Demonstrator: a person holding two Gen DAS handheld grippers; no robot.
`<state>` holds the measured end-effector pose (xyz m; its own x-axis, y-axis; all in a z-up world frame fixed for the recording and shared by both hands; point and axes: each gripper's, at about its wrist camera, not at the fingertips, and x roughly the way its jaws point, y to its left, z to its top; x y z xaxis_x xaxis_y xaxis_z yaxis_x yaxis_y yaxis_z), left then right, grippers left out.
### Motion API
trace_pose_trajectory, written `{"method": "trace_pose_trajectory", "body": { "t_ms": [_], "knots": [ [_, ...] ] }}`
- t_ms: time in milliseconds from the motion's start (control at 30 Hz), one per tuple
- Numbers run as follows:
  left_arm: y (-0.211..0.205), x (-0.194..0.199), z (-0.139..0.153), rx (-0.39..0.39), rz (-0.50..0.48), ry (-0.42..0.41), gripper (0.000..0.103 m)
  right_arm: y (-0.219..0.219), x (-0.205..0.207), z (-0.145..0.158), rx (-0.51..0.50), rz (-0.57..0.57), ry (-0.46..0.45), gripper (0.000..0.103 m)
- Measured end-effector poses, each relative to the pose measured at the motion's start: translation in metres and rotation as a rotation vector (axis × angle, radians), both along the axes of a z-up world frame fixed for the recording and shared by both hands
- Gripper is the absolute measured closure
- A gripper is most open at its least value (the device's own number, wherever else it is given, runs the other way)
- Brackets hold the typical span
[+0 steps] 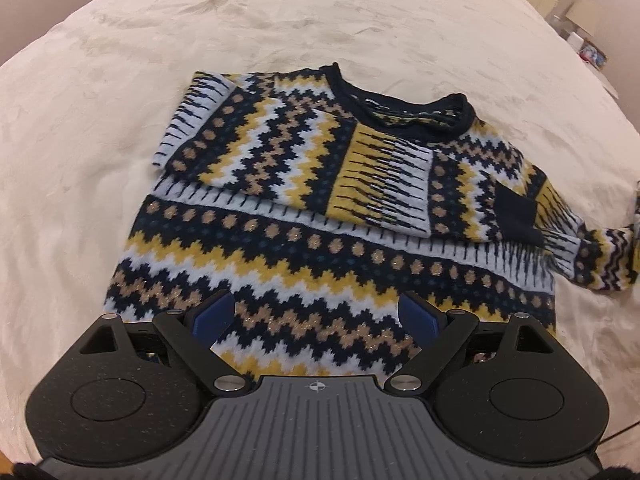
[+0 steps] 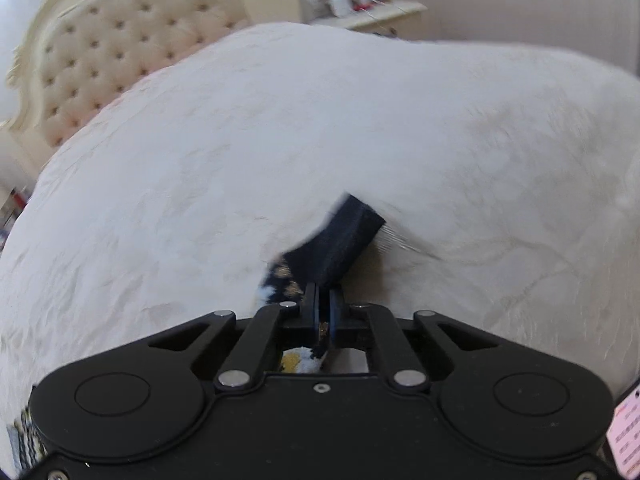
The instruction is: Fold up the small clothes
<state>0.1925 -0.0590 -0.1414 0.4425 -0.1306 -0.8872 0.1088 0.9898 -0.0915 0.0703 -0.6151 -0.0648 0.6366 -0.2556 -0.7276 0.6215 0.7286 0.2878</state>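
Soft, limp knit sweater (image 1: 320,216). Right gripper (image 2: 324,300) clamped on sleeve cuff (image 2: 344,236); left gripper (image 1: 316,316) wide apart, above hem.

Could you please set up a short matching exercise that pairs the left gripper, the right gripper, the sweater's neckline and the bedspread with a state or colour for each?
Column A:
1. left gripper
2. right gripper
3. sweater neckline
4. bedspread

Column B:
a. navy trim
b. jaws shut on a dark sleeve cuff
c. cream
d. jaws open above the sweater hem

Pairs: 1-d, 2-b, 3-a, 4-c
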Motion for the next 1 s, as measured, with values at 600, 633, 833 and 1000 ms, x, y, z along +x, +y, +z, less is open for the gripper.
{"method": "trace_pose_trajectory", "body": {
  "t_ms": [600, 633, 833, 1000],
  "knots": [
    [0.049, 0.012, 0.0, -0.042, -0.041, -0.006, 0.014, 0.175, 0.023, 0.061, 0.011, 0.47, -0.177, 0.093],
    [0.054, 0.013, 0.0, -0.044, -0.041, -0.006, 0.014, 0.188, 0.025, 0.059, 0.024, 0.499, -0.175, 0.093],
    [0.077, 0.019, 0.002, -0.057, -0.038, -0.008, 0.014, 0.264, 0.038, 0.024, 0.083, 0.654, -0.104, 0.093],
    [0.087, 0.025, 0.004, -0.074, -0.05, -0.008, 0.014, 0.324, 0.037, -0.017, 0.102, 0.738, -0.001, 0.092]
  ]
}}
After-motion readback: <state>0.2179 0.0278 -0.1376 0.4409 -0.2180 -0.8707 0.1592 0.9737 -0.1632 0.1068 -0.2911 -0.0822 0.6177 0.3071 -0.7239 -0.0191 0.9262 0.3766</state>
